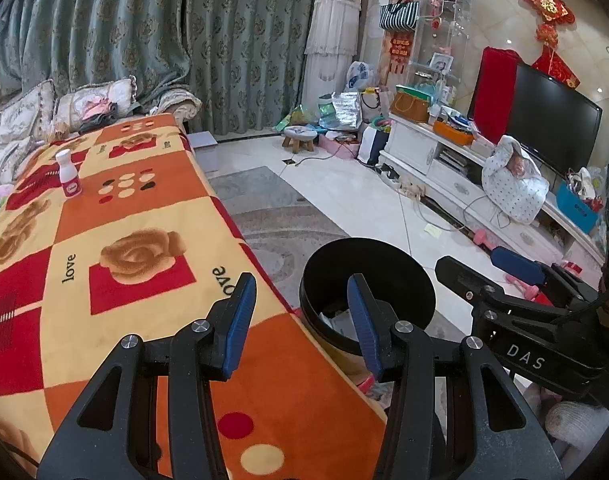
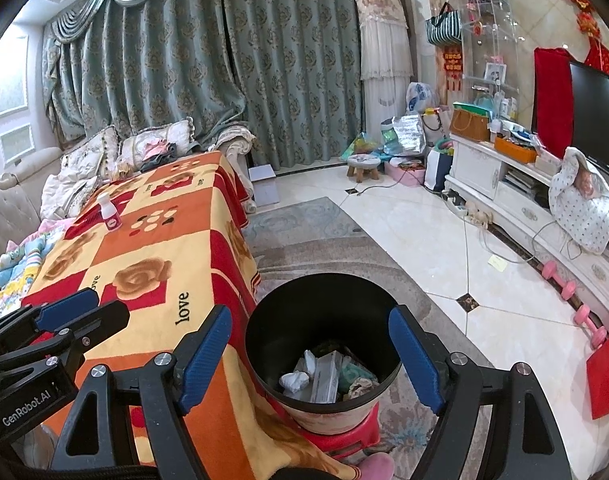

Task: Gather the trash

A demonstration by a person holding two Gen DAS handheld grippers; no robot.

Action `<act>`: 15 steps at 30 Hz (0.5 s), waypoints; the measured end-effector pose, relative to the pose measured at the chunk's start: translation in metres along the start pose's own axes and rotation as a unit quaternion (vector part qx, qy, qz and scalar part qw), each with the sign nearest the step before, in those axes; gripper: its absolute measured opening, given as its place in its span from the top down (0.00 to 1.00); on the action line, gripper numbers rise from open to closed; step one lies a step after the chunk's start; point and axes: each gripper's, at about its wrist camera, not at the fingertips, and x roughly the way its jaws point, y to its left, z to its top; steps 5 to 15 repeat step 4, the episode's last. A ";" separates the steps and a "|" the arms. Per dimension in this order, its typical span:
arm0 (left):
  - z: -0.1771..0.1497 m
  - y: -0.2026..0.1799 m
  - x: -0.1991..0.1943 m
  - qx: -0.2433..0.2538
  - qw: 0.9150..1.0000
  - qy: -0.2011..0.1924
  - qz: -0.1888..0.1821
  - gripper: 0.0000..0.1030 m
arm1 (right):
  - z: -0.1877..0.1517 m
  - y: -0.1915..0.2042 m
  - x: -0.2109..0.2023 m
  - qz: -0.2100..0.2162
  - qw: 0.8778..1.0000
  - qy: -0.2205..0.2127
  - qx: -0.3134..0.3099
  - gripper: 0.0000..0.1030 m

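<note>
Left tongs (image 1: 300, 312): open, blue pads apart, nothing between them; held above the near edge of the bench, pointing across its corner toward the bin.

Right tongs (image 2: 310, 356): open wide, empty; positioned directly over the bin, one pad to each side of its rim as seen from the right wrist camera. The left tongs appear at the lower left of that view, over the blanket.

Bin (image 2: 320, 344): black, round, open-topped; stands just beside the bench corner on a red stool (image 2: 344, 436). Contents: crumpled white paper (image 2: 294, 380), a flat pale wrapper, other scraps too small to identify.

Bench (image 1: 104, 240): long, covered by an orange, red and cream blanket with rose patterns and the word "love".

Bottle (image 1: 68, 180): small, white with a pink label, upright on the blanket at the far part of the bench, well apart from both tongs and from the bin.

Surroundings: sofa cushions (image 1: 24, 116) behind the bench; green patterned curtains (image 1: 144, 40); grey rug (image 2: 304, 232) on tiled floor; white cabinet (image 1: 444, 160) carrying a television (image 1: 552, 116); small wooden stool (image 1: 300, 138).
</note>
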 end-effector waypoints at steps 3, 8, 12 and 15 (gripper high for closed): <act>-0.001 0.003 0.001 0.004 1.000 -0.003 0.006 0.55 | 0.000 0.001 0.001 -0.001 1.000 0.003 -0.002 0.23; -0.003 0.004 0.001 0.004 1.000 -0.002 0.007 0.55 | 0.000 0.001 0.002 0.000 1.000 0.004 -0.002 0.23; -0.003 0.004 0.001 0.004 1.000 -0.002 0.007 0.55 | 0.000 0.001 0.002 0.000 1.000 0.004 -0.002 0.23; -0.003 0.004 0.001 0.004 1.000 -0.002 0.007 0.55 | 0.000 0.001 0.002 0.000 1.000 0.004 -0.002 0.23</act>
